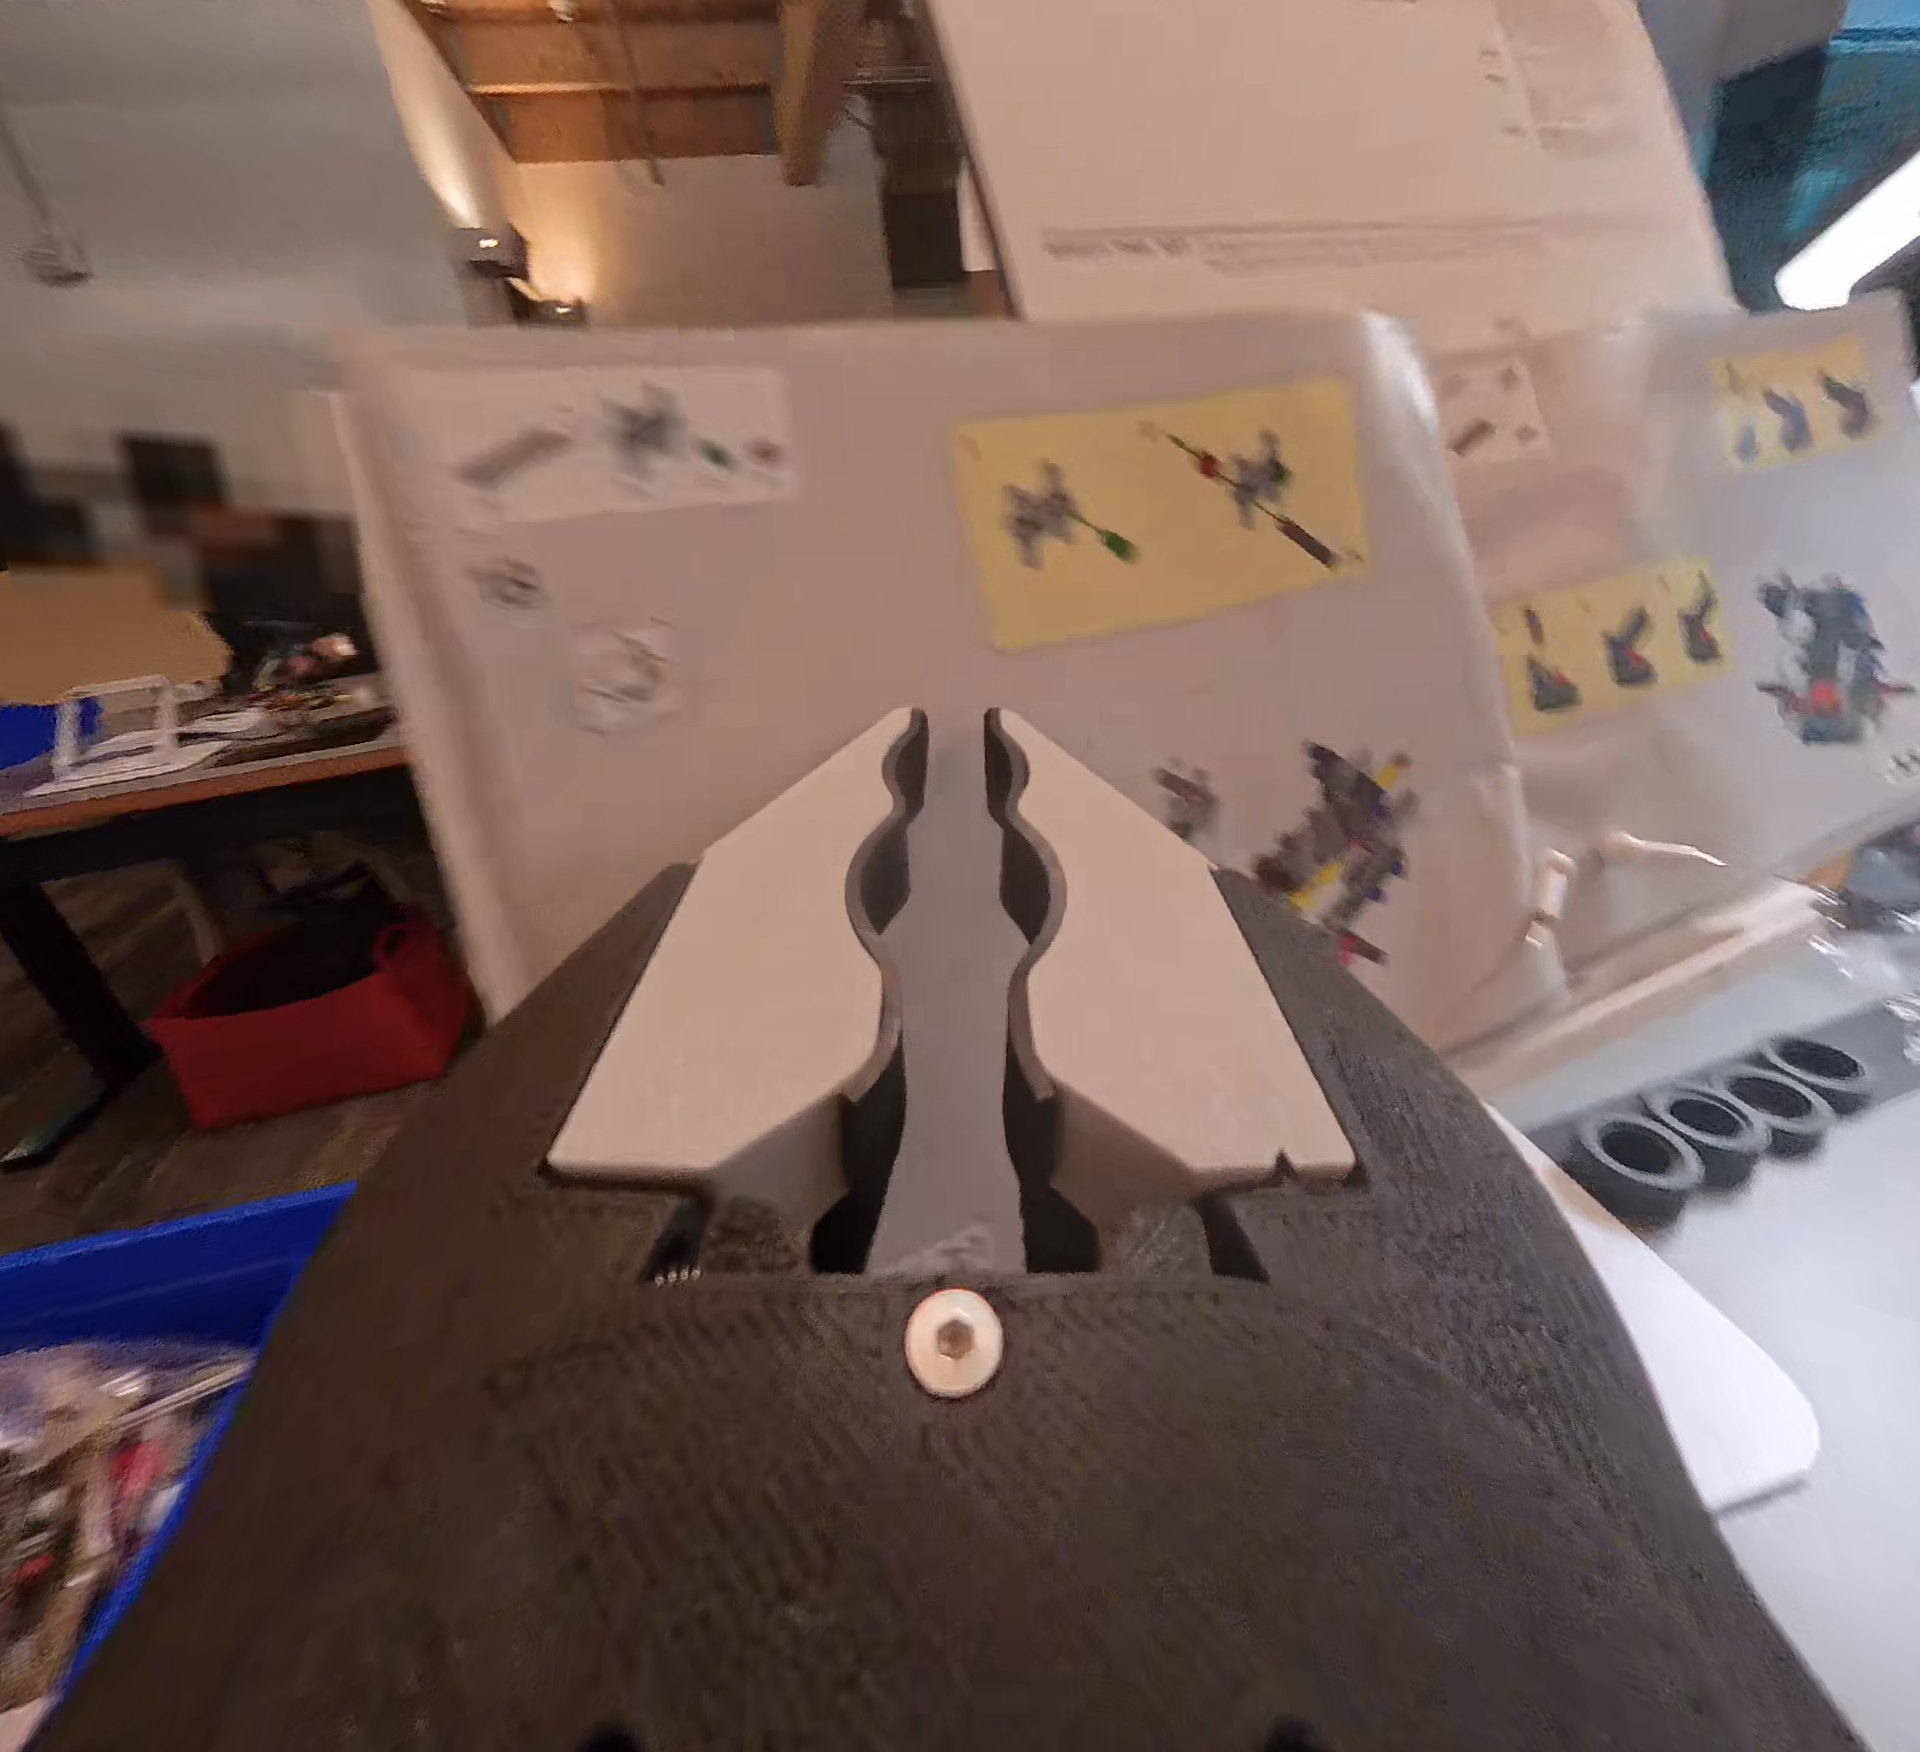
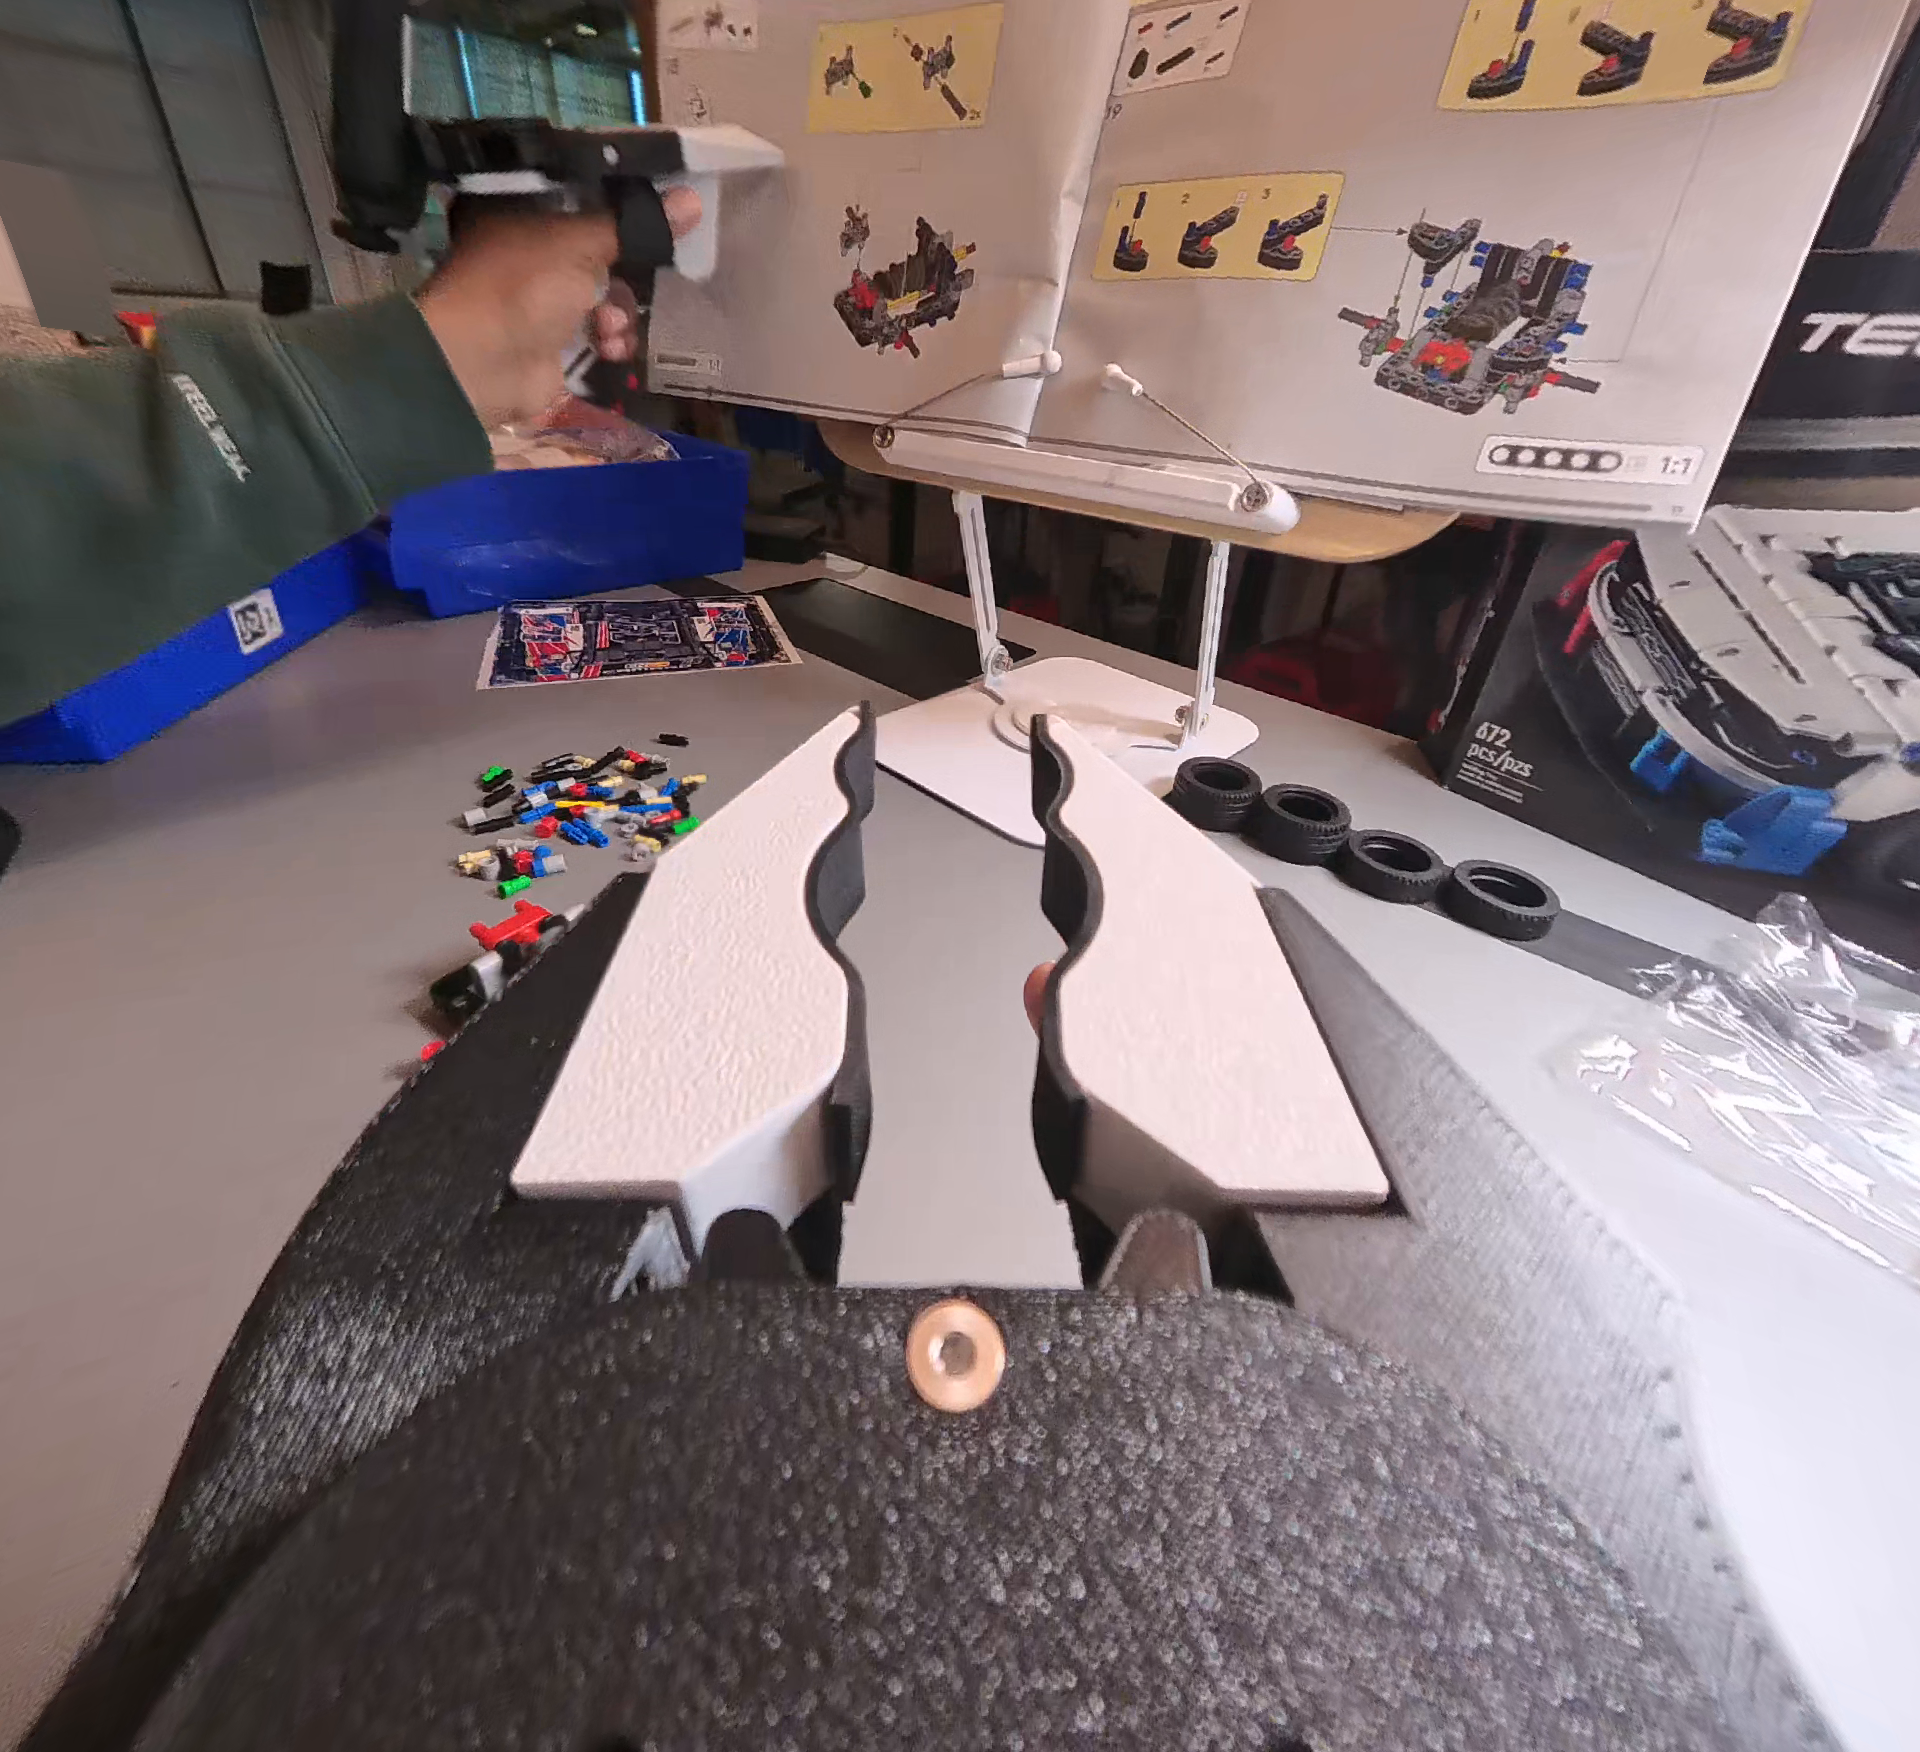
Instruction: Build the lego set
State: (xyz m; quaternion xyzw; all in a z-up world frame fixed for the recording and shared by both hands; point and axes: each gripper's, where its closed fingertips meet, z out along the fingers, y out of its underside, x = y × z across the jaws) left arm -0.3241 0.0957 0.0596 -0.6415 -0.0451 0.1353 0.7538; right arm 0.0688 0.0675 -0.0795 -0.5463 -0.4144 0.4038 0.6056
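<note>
The open instruction booklet [image 2: 1247, 248] stands on a white stand [image 2: 1049, 726] at the back of the grey table [image 2: 260, 1027]. A pile of small coloured lego pieces [image 2: 582, 809] lies left of my right gripper [image 2: 951, 736], which is open and empty, low over the table. Several black tyres [image 2: 1361, 835] sit in a row to its right. My left gripper [image 1: 954, 715] is raised in front of the booklet's left page [image 1: 831, 642], its fingers nearly together with nothing between them. It also shows in the right wrist view [image 2: 727, 154], held by a hand in a green sleeve.
A sticker sheet [image 2: 634, 642] lies behind the pieces. Blue bins [image 2: 561, 518] stand at the left, one holding bagged parts [image 1: 104, 1453]. The lego box [image 2: 1714, 715] and crumpled clear bags [image 2: 1766, 1079] are at the right. A red basket [image 1: 312, 1016] sits on the floor. There is about 40 centimeters between the tips of the two grippers.
</note>
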